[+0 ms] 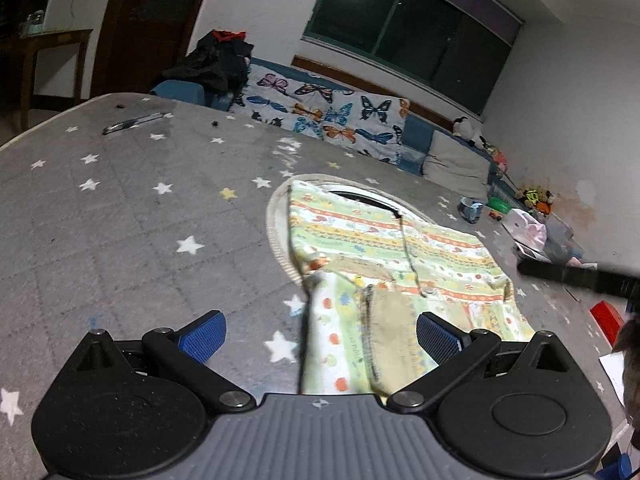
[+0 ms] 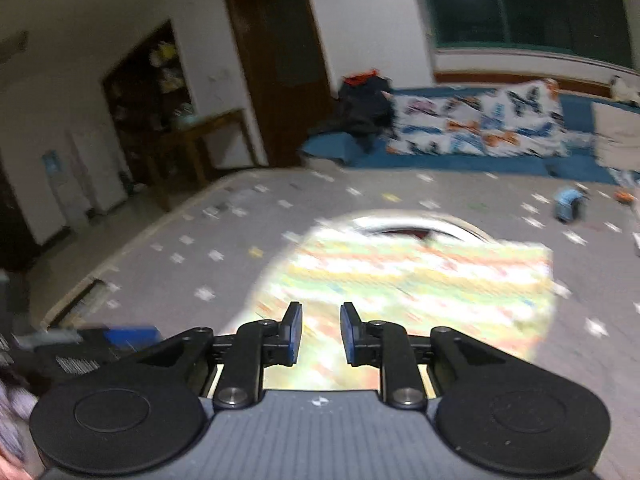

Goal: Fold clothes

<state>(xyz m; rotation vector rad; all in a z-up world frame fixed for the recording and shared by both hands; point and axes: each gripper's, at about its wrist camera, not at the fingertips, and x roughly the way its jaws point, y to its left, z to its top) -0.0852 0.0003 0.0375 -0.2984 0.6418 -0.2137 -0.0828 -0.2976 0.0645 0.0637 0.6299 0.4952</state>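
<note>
A small patterned garment (image 1: 384,248) in green, yellow and orange stripes lies spread on a grey star-print mat (image 1: 120,208), over a white round rim (image 1: 276,232). Its near part is folded over, showing a beige lining (image 1: 392,344). My left gripper (image 1: 320,336) is open wide just above the near end of the garment, its blue pads either side of the cloth. In the blurred right wrist view the garment (image 2: 420,280) lies ahead. My right gripper (image 2: 320,336) hovers over its near edge, jaws narrowly apart with nothing between them.
A butterfly-print cushion (image 1: 328,116) and blue sofa stand behind the mat, with dark clothes (image 1: 216,60) piled at its left. Toys and a blue cup (image 1: 472,208) lie at the right. The other gripper's black body (image 1: 580,276) shows at the right edge. A pen (image 1: 132,122) lies far left.
</note>
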